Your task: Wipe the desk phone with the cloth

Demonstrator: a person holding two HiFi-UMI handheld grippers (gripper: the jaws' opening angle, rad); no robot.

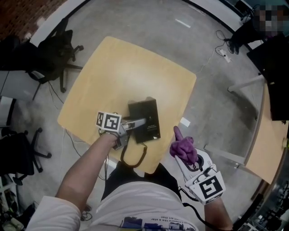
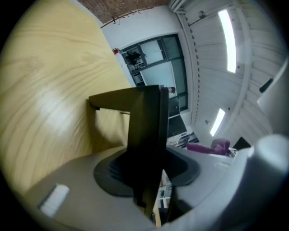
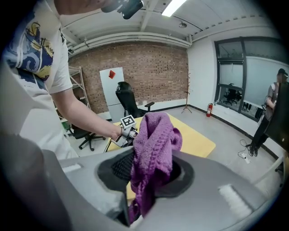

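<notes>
Your right gripper is clamped on the purple cloth, just off the table's near edge and apart from the desk phone. The phone lies on the wooden table, and your left gripper grips its left edge.

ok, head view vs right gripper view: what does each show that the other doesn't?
Head view only: the black desk phone lying on the table, its cord looping off the near edge. Right gripper view only: the ceiling lights and the fire extinguisher. Both: the purple cloth clamped in the right gripper, the left gripper, the table.
</notes>
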